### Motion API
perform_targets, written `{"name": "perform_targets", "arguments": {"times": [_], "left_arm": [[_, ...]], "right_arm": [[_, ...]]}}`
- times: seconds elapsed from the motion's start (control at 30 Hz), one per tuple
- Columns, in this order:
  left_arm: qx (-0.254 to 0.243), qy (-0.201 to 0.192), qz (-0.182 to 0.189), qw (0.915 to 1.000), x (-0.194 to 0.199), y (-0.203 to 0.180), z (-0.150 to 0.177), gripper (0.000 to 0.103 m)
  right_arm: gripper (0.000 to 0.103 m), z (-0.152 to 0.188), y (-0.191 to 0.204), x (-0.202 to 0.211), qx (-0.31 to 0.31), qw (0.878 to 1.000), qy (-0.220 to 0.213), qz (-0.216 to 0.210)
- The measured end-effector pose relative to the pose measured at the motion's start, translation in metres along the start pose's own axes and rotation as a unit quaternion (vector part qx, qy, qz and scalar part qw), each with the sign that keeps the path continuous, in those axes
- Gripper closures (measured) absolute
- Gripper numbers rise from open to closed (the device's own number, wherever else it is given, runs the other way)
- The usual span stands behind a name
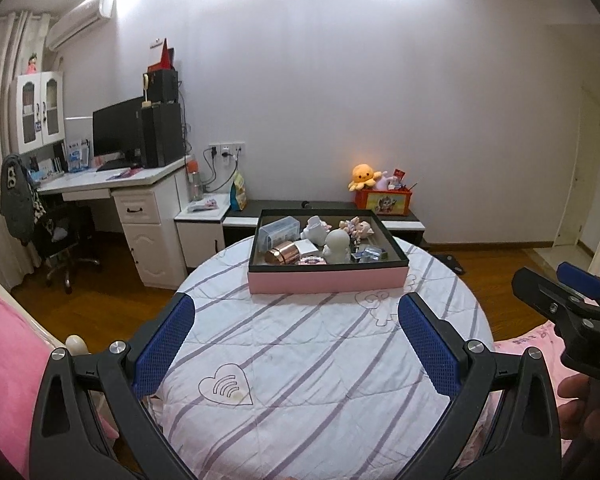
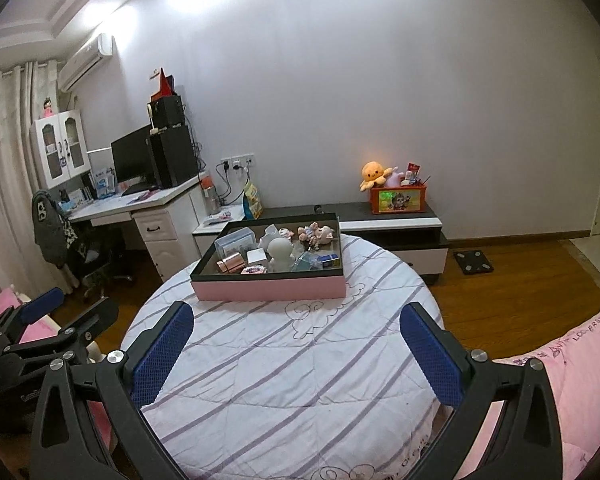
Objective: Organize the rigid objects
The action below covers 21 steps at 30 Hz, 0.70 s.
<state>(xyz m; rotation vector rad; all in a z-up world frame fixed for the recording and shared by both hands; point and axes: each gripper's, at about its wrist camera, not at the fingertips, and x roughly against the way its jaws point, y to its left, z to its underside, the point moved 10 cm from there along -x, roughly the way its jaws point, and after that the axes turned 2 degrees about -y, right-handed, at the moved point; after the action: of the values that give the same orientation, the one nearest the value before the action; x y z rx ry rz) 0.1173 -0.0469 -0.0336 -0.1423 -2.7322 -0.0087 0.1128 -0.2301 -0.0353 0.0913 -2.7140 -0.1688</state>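
Pink box at 12 o'clock, full of figurines: rigid, probably light, fragile; grip bodies. Left gripper, right gripper jaws wide, empty.

Your left wrist camera looks forward between its own fingers over the round striped table, with the pink box at 12 o'clock, well off. Your right wrist camera faces the same way from further right, with the box near 11 o'clock. Both share table, box and desk.
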Motion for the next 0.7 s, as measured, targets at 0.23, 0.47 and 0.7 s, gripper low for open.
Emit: {"name": "perform_targets", "arguments": {"times": [0.23,0.47,0.7], "left_arm": [[0.007,-0.010,-0.003,0.9999,0.011,0.002,-0.004,0.000],[0.012,-0.012,-0.007,0.9998,0.015,0.006,-0.004,0.000],[0.015,-0.011,-0.012,0.9998,0.014,0.007,-0.004,0.000]], "right_arm": [[0.000,-0.002,0.004,0.008,0.006,1.000,-0.009,-0.002],[0.000,-0.002,0.004,0.010,0.005,1.000,-0.010,0.001],[0.000,-0.002,0.005,0.010,0.006,1.000,-0.008,0.003]]}}
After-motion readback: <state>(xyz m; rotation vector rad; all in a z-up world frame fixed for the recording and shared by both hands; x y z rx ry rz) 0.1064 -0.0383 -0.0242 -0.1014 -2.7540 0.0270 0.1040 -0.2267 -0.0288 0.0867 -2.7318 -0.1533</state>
